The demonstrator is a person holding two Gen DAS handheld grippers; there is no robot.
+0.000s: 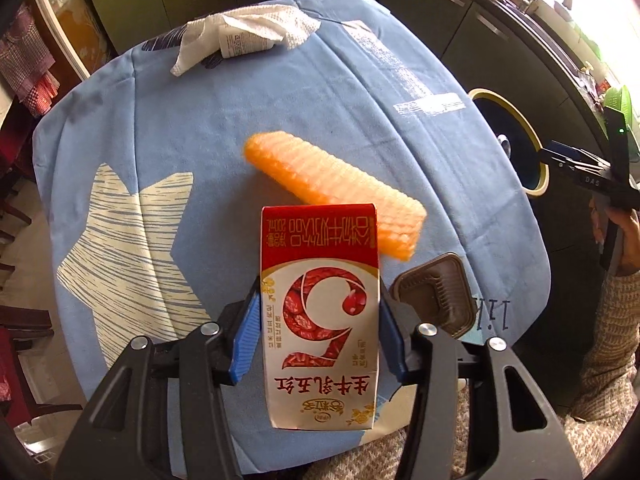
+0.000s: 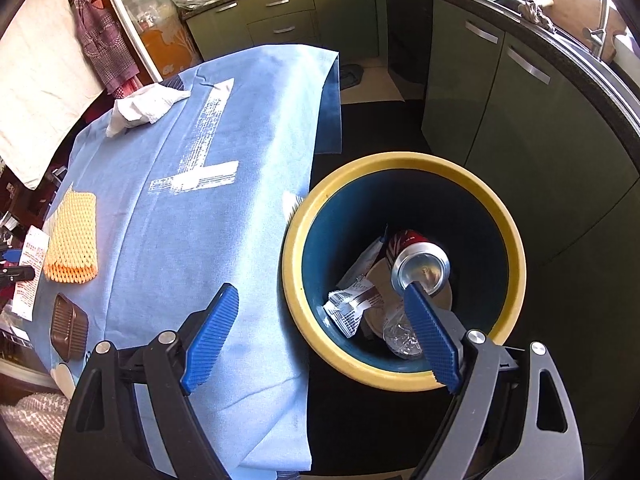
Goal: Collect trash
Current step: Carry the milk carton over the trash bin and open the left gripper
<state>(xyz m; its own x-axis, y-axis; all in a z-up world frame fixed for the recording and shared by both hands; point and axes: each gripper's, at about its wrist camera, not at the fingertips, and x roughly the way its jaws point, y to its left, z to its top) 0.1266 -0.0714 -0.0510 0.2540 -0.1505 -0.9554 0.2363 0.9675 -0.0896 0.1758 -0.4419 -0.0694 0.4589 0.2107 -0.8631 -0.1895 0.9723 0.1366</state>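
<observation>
Clamped between the blue pads of the left gripper, a red-and-white milk carton is being held upside down to the camera, its printed face turned upward, with a pad pressed against each of its long sides. Just beyond the carton's far end, an orange foam fruit net is lying flat on the blue tablecloth, and to the right of the carton a small brown plastic tray is resting near the cloth's edge. At the far side of the table, a crumpled white paper towel is draped over a printed wrapper. Off the table's right edge, the yellow-rimmed bin is being partly glimpsed, with the other tool and a hand in a knitted sleeve beside it. In the right wrist view, the right gripper is being held spread wide with nothing between its pads, the left pad over the tablecloth and the right one over the bin's mouth. Inside the bin, standing on the dark floor just right of the table, a red drink can, a crumpled printed wrapper and a clear plastic piece are lying. Green kitchen cabinets are lining the far and right sides.
</observation>
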